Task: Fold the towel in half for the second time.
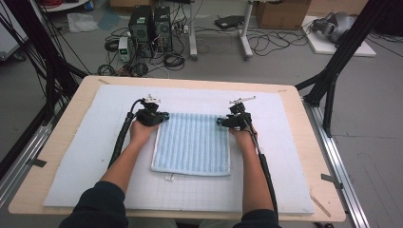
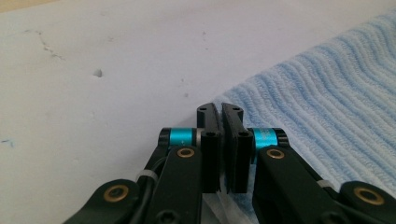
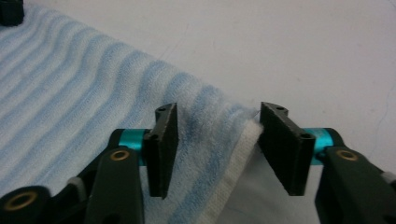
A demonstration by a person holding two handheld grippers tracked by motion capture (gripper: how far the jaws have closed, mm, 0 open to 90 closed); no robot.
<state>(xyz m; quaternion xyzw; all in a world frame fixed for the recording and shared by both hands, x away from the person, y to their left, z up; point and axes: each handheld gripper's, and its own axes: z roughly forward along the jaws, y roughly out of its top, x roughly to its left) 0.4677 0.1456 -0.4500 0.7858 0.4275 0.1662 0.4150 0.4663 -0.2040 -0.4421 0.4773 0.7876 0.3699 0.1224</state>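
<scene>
The person's 2 dark sleeves enter at the bottom edge of the high view, forearms reaching forward over the white mat (image 1: 85,156) that covers the wooden table (image 1: 57,142). On the mat lies a light blue ribbed towel (image 1: 192,142), spread flat, with a small tag showing at its near edge.

The left gripper (image 1: 159,116) rests at the towel's far left corner. In the left gripper view, the left gripper (image 2: 220,114) has its 2 black jaws drawn together with only a thin slit between them, and the towel (image 2: 322,93) runs off to the right from just behind the tips. A bit of pale cloth shows below the jaws, so the corner is probably pinched there, though the cloth inside the slit itself is hard to make out.

The right gripper (image 1: 223,121) sits at the towel's far right corner. In the right gripper view, the right gripper (image 3: 217,135) has its jaws about half open, standing on either side of the corner. The towel (image 3: 84,93) has its white hem edge (image 3: 243,154) rising between the jaws; the right jaw is just beside or barely touching the hem, while the left jaw stands over the striped cloth with a gap, so nothing is clamped.

Beyond the table, 2 computer towers (image 1: 149,26) and loose cables lie on the floor.
</scene>
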